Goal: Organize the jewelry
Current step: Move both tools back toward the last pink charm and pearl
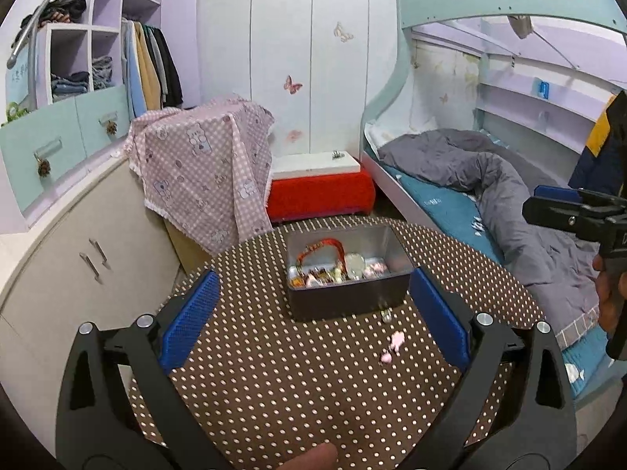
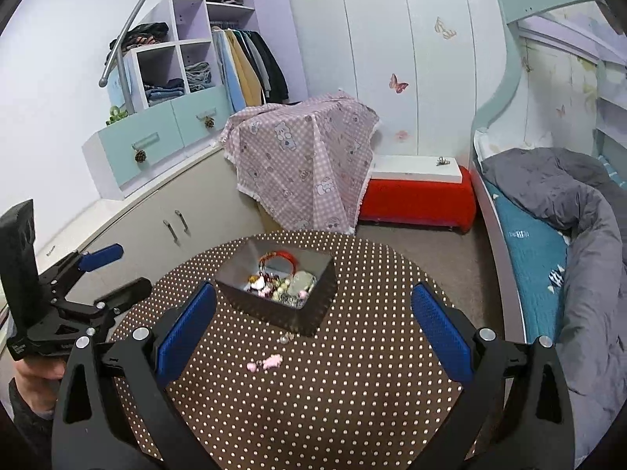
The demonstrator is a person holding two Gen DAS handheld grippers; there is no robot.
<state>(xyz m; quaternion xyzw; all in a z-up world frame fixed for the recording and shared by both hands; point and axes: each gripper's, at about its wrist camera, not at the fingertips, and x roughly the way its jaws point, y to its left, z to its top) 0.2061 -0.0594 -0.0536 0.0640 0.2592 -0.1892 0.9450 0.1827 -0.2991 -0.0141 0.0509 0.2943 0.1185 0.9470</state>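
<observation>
A dark metal box (image 1: 347, 297) (image 2: 282, 309) stands on the round brown dotted table (image 1: 274, 384) (image 2: 333, 391). It holds a red bracelet (image 1: 321, 248) (image 2: 280, 256) and several small jewelry pieces. On the table in front of the box lie a pink ornament (image 1: 394, 344) (image 2: 268, 362) and a small silver earring (image 1: 386, 316) (image 2: 286, 338). My left gripper (image 1: 313, 329) is open and empty, hovering before the box; it also shows in the right wrist view (image 2: 117, 268). My right gripper (image 2: 313, 329) is open and empty above the pink ornament; part of it shows in the left wrist view (image 1: 548, 201).
A pink checked cloth (image 1: 203, 172) covers a box behind the table, next to a red bench (image 1: 319, 194). A bed with a grey duvet (image 1: 509, 196) runs along the right. Low cabinets (image 1: 78, 266) and wardrobe shelves (image 2: 176, 62) stand on the left.
</observation>
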